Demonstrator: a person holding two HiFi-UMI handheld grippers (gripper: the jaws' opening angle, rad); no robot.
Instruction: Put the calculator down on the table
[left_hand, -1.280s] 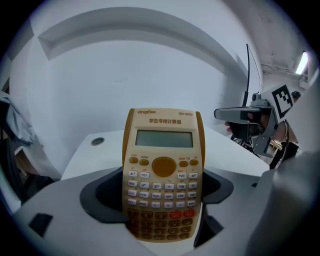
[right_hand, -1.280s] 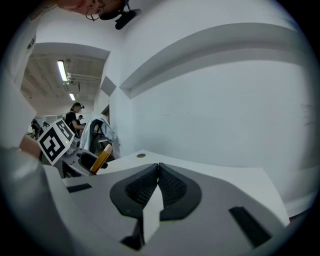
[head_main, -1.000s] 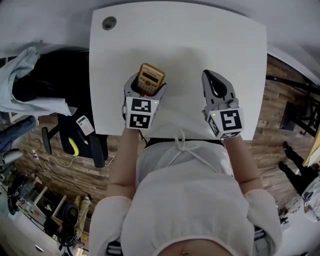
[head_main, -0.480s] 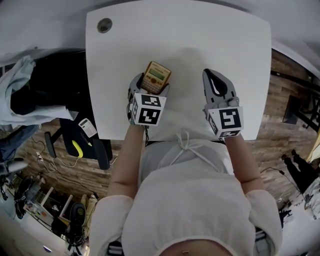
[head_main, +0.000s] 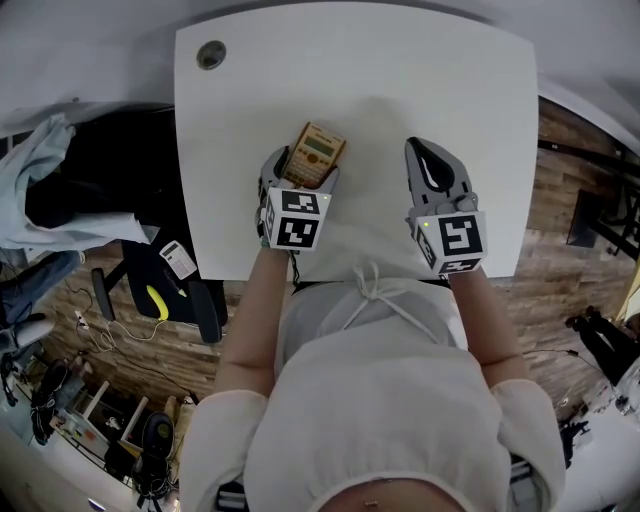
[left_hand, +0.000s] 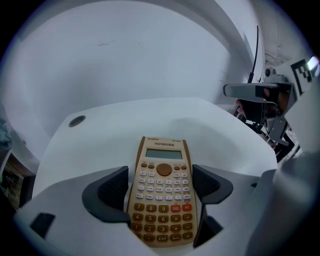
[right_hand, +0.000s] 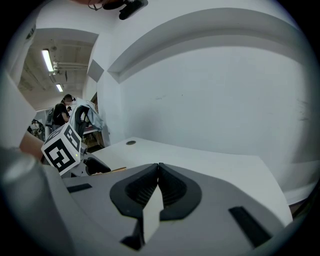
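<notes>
Left gripper (left_hand: 161, 186) is pinching calculator (left_hand: 164, 167) over table (head_main: 400, 70) near edge; seemingly not down yet, lowering and release pending. Right gripper (right_hand: 158, 172) is idling beside, jaws pressed together.

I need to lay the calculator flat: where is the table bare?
The table is bare all across its far part beyond the calculator, up to the grommet at the far left corner, and between the left gripper and right gripper. Only the near edge under both is crowded.

White short-sleeved drawstring top (head_main: 380, 400)
</notes>
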